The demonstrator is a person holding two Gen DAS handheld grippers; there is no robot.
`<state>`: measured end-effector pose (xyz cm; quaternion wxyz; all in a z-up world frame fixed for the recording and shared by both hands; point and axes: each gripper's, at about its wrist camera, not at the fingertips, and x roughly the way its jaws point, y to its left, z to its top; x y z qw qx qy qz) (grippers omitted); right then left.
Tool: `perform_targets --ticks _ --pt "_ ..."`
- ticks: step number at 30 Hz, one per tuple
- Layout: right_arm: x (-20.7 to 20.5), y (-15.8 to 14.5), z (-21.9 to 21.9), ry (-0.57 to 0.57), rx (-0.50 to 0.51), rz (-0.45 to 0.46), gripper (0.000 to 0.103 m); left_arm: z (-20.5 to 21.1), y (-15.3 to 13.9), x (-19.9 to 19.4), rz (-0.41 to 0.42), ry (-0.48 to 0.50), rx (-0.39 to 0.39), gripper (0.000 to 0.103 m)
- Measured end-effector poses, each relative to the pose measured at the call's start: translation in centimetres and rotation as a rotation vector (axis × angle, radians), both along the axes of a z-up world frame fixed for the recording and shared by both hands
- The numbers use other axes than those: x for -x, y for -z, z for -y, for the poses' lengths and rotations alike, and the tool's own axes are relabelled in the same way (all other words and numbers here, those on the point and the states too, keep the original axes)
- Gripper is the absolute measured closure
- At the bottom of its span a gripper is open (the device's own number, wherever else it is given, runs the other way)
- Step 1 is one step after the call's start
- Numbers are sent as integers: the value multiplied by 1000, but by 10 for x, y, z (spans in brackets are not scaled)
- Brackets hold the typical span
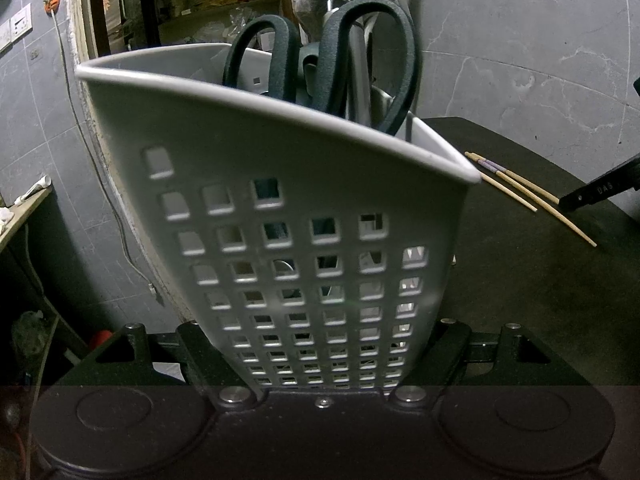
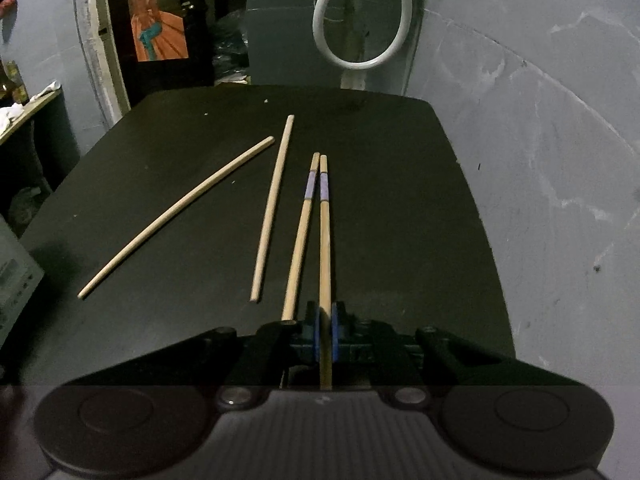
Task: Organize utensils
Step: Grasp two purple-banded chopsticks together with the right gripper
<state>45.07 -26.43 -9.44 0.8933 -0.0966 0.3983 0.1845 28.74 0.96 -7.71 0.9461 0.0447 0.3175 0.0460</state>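
Chopsticks in hand: our right gripper clamps one purple-banded chopstick while our left gripper grips the perforated utensil holder.

Dim indoor light, perhaps from overhead; fisheye bends the edges, corners vignette, near parts blur.

From my right tool the black table is wide open along its right edge and at the far end. Toward the left edge four chopsticks lie in the way: two plain ones splayed apart, two purple-banded ones almost parallel. On the left tool's view the white perforated holder fills nearly everything, scissors sticking out the top.
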Motion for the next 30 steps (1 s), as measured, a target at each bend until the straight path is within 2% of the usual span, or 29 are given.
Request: perform_targets --ticks 2,4,6,9,12,14,18,20,21,22,26,30 --pt "-2 1 3 18 -22 -4 95 0 0 0 -1 0 0 23" --pt "-5 0 7 43 -66 8 82 0 0 0 0 1 -1 23" --pt "-9 -3 9 56 -87 19 78 0 1 -1 0 0 -1 23" --pt "-17 -5 5 52 -117 17 58 1 1 -1 -2 0 -1 23" --pt "-28 -2 -3 46 -113 -6 55 1 1 0 -2 0 -3 23" --pt "-33 0 -9 51 -94 -12 55 1 1 0 -1 0 -4 23" --pt "-33 4 -13 59 -70 -30 62 1 1 -1 -1 -1 -4 23" --pt "-29 4 -13 58 -56 -30 74 1 1 -1 0 -2 -3 23" --pt "-27 4 -13 57 -49 -32 86 1 1 -1 0 -2 -3 23" --pt "-25 4 -12 55 -46 -37 88 1 0 -1 0 -2 -3 23" --pt "-7 3 -6 60 -46 -59 89 1 0 0 0 -2 -3 23" --pt "28 3 2 40 -56 -87 89 2 0 0 0 -2 -3 24"
